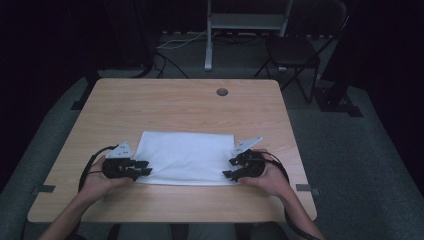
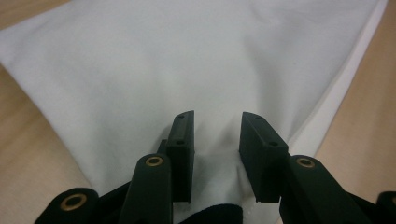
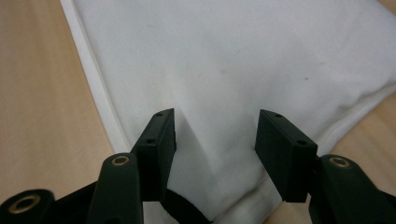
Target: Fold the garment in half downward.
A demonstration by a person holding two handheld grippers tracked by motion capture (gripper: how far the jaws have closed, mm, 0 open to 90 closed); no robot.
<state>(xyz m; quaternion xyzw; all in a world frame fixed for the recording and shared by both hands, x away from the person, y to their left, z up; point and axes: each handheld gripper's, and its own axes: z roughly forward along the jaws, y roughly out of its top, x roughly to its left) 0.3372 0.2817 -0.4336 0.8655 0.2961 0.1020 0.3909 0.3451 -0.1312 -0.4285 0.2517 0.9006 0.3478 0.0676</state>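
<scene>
a folded white cloth (image 1: 186, 156) is lying flat on the wooden table (image 1: 180, 102), in the near half of it, well on the person's side of the small round grommet hole (image 1: 222, 92) set in the tabletop. the cloth is forming a wide rectangle, with its long edges running across the table and a second layer peeking out along one edge in both gripper views.

the left gripper (image 1: 142, 167) is sitting at the cloth's left end, near its front corner, with the left hand (image 1: 100, 177) wrapping around it from behind. in the left gripper view (image 2: 215, 140) its jaws are standing a moderate way apart over the cloth's corner, with fabric lying between them; i cannot tell whether the pads are pressing on it.

the right gripper (image 1: 229, 167) is sitting at the cloth's right end, near the front corner, with the right hand (image 1: 265, 177) behind it. in the right gripper view (image 3: 215, 140) its jaws are standing fairly wide, straddling a small raised ridge of cloth without visibly pinching it.

beyond the table's far edge from the cloth, a dark chair (image 1: 295, 52) is standing on the grey floor (image 1: 365, 150).
</scene>
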